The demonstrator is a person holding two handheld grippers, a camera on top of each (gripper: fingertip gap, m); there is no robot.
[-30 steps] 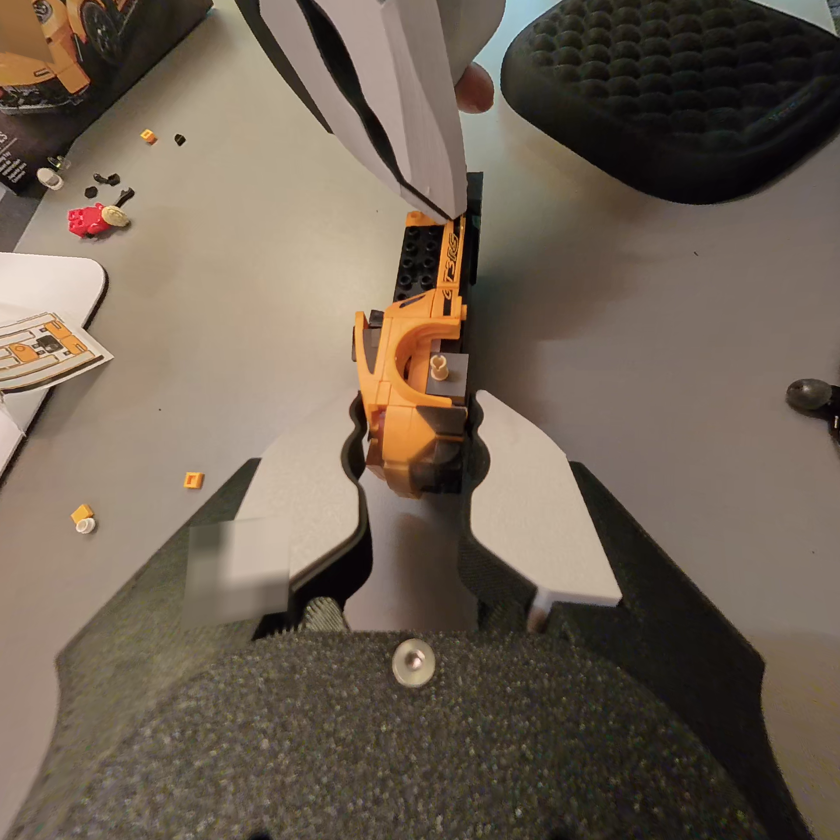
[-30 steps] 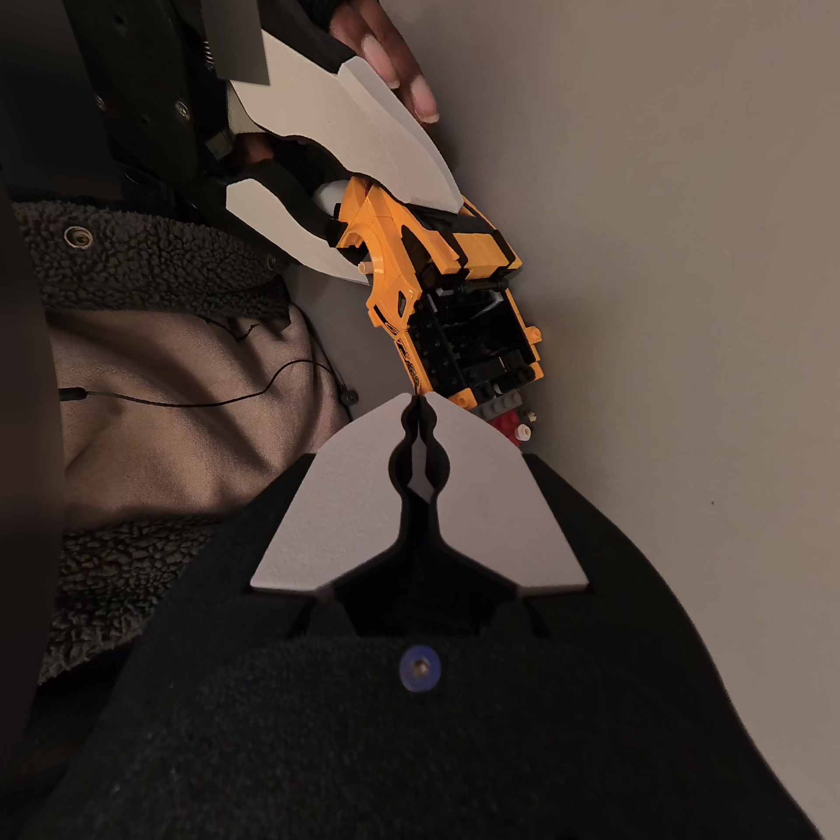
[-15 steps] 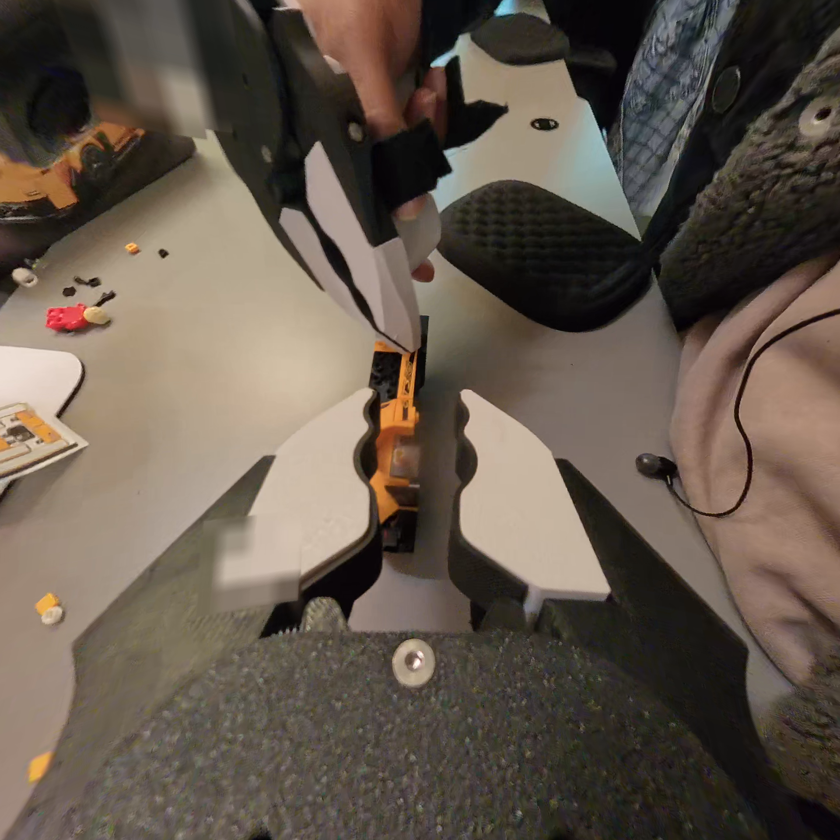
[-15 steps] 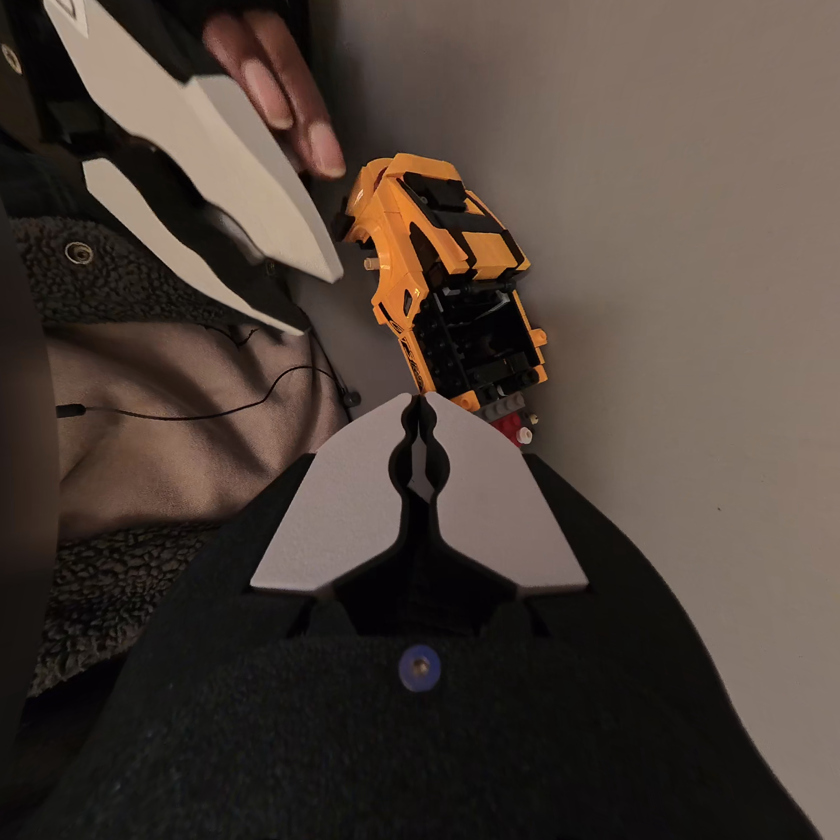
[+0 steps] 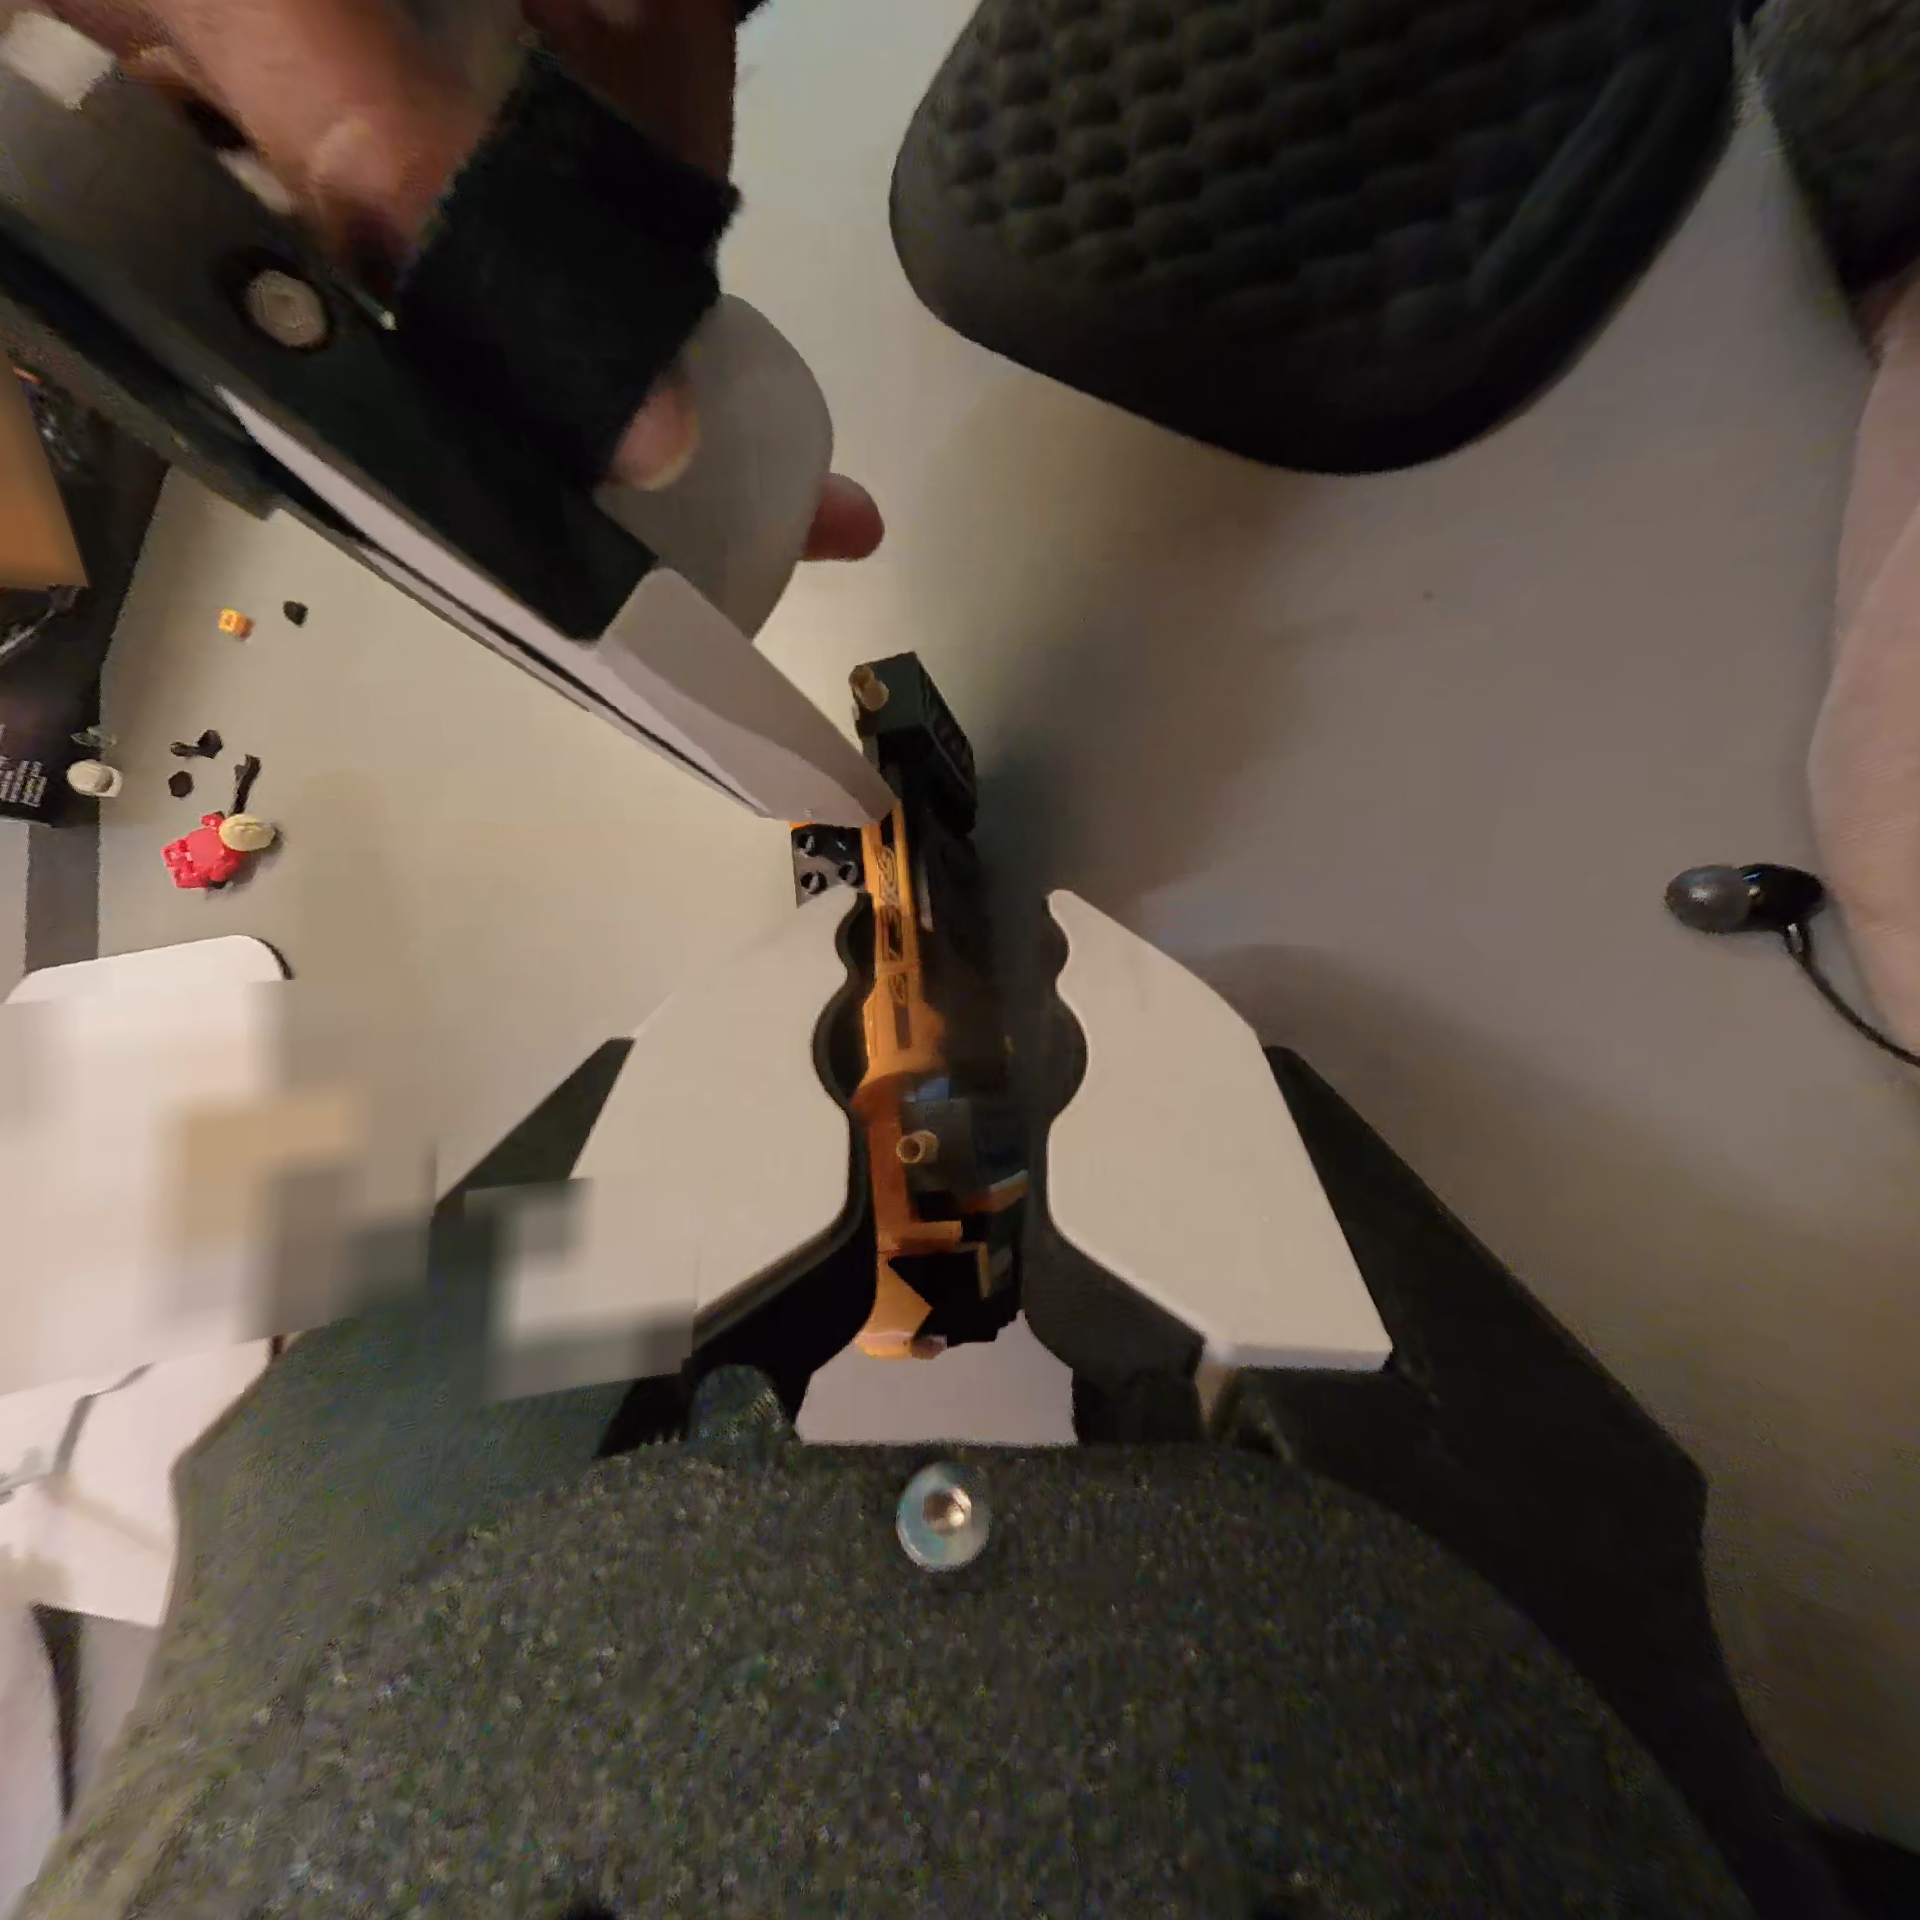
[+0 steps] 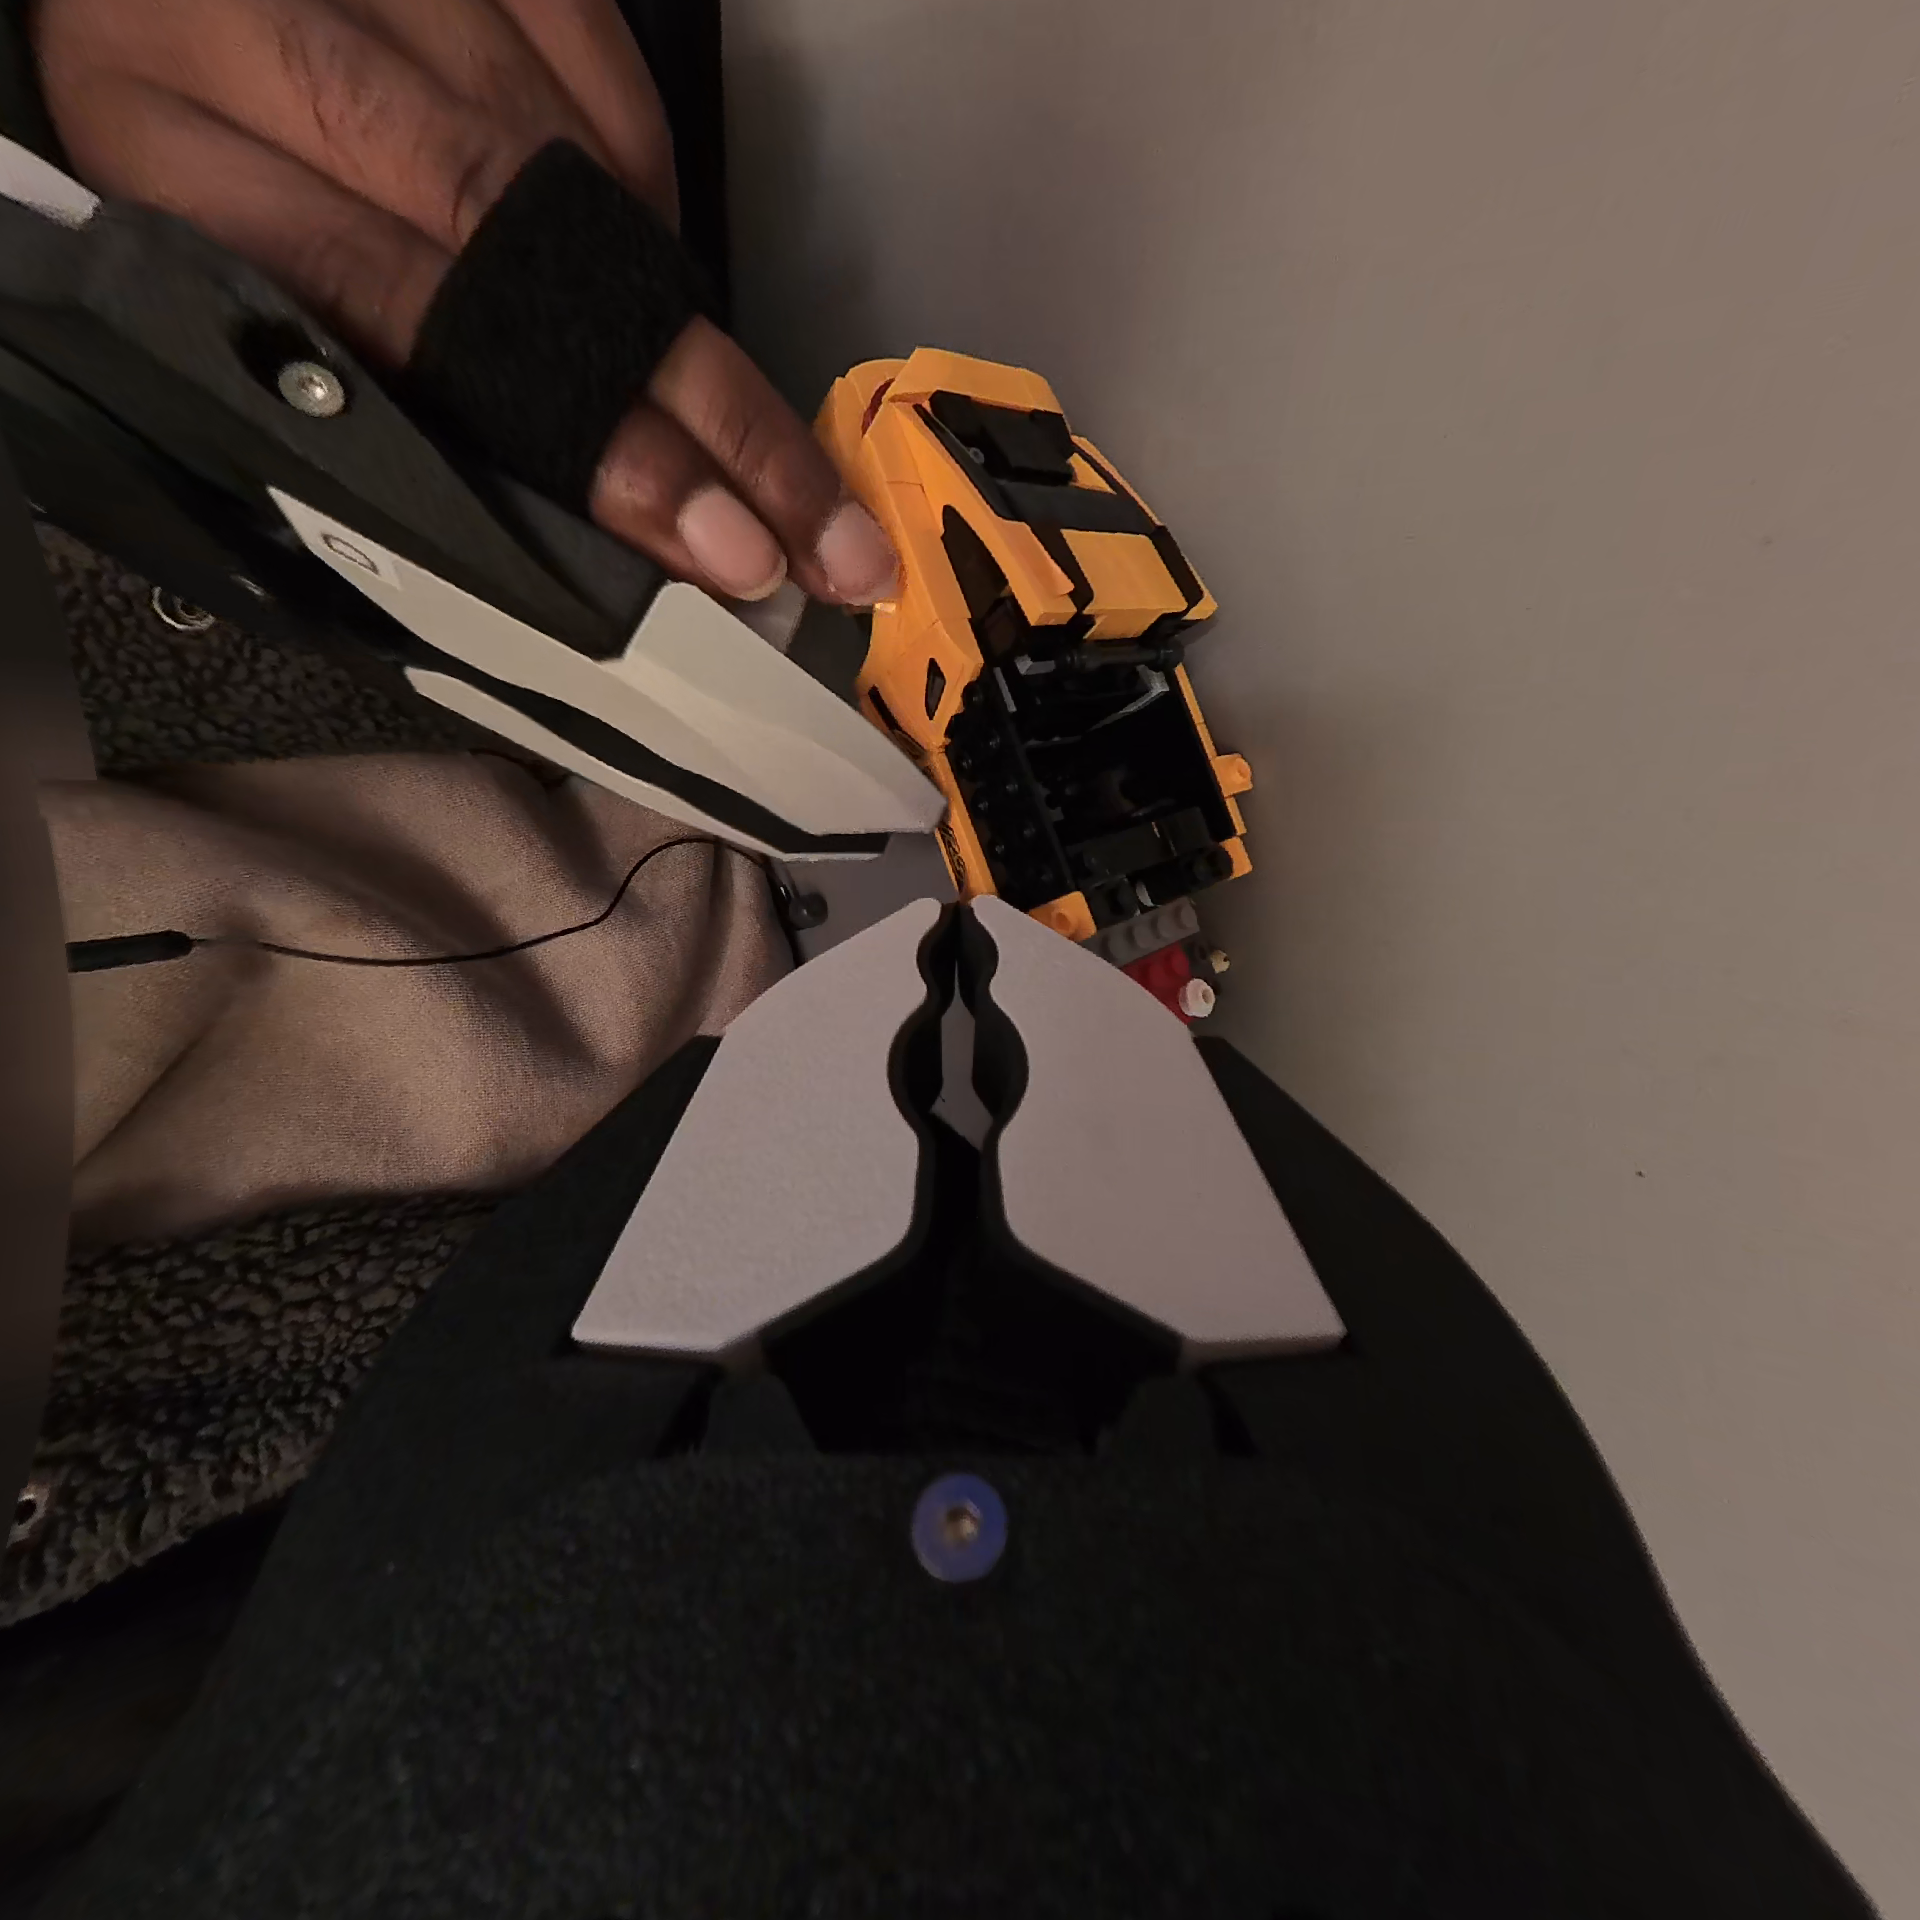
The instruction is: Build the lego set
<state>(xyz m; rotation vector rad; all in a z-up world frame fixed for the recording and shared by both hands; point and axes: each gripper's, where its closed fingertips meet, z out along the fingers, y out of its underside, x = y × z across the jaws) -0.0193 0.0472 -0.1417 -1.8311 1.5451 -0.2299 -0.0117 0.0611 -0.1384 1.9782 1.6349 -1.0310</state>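
**Orange-and-black toy brick car (image 5: 894, 1039) between left fingers**

Left gripper (image 5: 940, 914) points along the grey table (image 5: 1351, 727), fingers apart. The car lies lengthwise between them; can't tell if the pads press. Black lettering on its flank. Right gripper (image 6: 961, 909), hand-held, pinched together on nothing, tips just beside the car's rear corner.

The left gripper (image 5: 943, 914) hides much of the brick car (image 5: 906, 1049), so pad contact cannot be judged. The black cushion (image 5: 1320, 208) is cut off above. Tiny loose pieces (image 5: 213, 764) are unidentifiable.
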